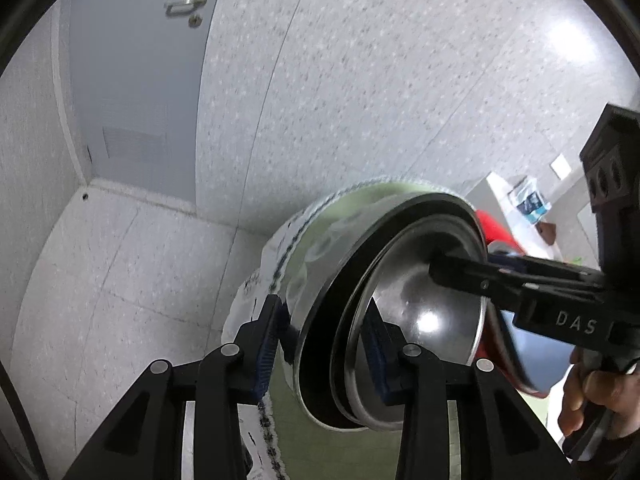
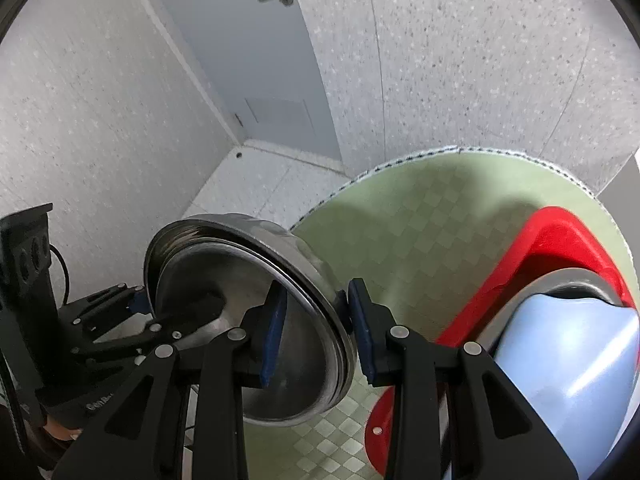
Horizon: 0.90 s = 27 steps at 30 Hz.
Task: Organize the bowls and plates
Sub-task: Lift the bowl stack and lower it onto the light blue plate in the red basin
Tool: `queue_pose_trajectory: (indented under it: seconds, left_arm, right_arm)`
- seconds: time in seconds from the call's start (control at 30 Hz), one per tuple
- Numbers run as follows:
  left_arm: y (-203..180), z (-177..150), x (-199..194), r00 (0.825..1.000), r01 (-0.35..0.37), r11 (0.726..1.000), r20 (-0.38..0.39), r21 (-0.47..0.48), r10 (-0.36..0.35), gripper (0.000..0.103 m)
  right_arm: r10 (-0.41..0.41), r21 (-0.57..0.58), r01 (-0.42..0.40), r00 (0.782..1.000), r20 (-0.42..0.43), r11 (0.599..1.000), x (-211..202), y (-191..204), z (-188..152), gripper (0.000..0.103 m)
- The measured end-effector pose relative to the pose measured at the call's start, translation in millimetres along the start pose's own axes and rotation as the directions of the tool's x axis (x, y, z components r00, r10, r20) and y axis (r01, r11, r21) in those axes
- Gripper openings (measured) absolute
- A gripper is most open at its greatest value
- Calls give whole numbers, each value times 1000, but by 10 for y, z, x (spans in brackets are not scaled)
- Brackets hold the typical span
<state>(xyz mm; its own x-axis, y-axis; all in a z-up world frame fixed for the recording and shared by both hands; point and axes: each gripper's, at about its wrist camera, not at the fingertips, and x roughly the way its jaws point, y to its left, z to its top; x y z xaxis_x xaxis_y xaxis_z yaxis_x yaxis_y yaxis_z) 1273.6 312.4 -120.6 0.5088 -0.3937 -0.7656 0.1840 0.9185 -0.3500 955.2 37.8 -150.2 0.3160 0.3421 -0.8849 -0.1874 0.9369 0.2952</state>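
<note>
Pinching opposite rims, left claw (image 1: pixel 326 344) and right claw (image 2: pixel 316 332) hold two nested steel bowls (image 2: pixel 256 312).

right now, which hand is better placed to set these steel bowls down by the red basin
Right, probably. The right tool clamps the steel bowls' rim on the side nearest the red basin; the left tool grips the far rim, by the mat's edge.

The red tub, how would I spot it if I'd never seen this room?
Start at the round table under a pale green checked cloth. On its right side, seen from the right claw, sits the red tub, holding a pale blue dish and something with a steel rim. It is the only bright red thing; the steel bowls that both claws grip are shiny grey.
</note>
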Motion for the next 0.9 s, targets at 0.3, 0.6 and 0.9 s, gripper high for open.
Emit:
queue_pose_trajectory:
  seconds: [0.3, 0.6, 0.9]
  left_arm:
    - [-301, -4, -415, 996, 77, 997, 53, 29, -78, 34]
    - [-940, -29, -399, 989, 142, 981, 31, 134, -147, 34]
    - [-1462, -75, 183, 979, 187, 964, -116, 190, -167, 36]
  right_arm:
    - [-9, -16, 11, 994, 107, 1000, -692, -25, 48, 32]
    - [-103, 37, 98, 981, 162, 994, -1307, -448, -121, 32]
    - [-189, 165, 169, 976, 112, 972, -1410, -1140, -497, 32]
